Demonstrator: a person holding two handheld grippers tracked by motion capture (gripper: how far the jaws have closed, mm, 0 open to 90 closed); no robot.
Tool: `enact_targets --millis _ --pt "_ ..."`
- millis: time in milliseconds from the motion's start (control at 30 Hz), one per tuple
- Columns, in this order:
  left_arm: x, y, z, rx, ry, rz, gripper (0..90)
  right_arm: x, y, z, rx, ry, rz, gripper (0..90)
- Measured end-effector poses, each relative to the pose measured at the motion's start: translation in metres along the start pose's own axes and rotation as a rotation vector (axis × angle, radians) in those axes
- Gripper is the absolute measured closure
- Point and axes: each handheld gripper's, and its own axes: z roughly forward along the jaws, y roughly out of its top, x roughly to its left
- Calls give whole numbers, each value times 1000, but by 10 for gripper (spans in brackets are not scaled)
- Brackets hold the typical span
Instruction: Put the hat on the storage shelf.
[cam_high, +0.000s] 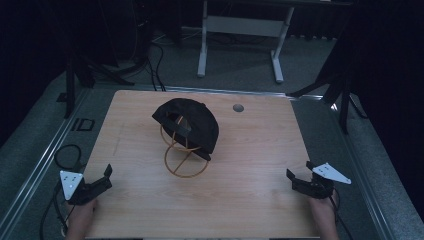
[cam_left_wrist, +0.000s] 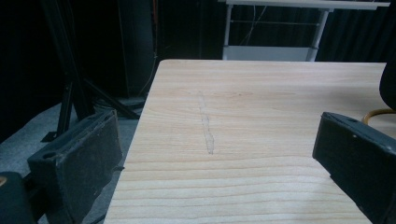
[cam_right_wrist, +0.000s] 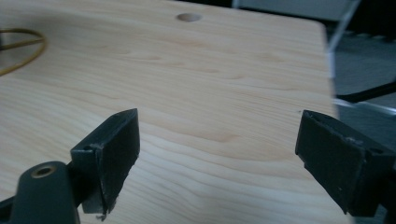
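While the left gripper (cam_high: 102, 180) waits at the lower left with jaws apart, the black cap (cam_high: 192, 125) sits mid-frame on a thin wire stand (cam_high: 184, 159), looking soft and light, best pinched by its brim, with no readable writing, and the right gripper (cam_high: 300, 176) waits at the lower right, jaws apart too.
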Motion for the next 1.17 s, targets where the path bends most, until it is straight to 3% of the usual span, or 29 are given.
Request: enact_targets --millis 133,367,700,900,1167 --pt "0 0 0 1 0 0 17 -8 -8 -9 -11 -51 11 137" --pt "0 0 0 3 -1 2 17 -19 -25 -16 25 -115 34 136" --pt "0 0 0 2 -3 2 17 -24 -35 -23 -8 -203 74 137" --pt "0 0 0 1 -4 -2 17 -27 -39 -25 -34 -234 84 141" --pt "0 0 0 3 -3 -2 17 -27 -39 -22 -18 -247 84 145"
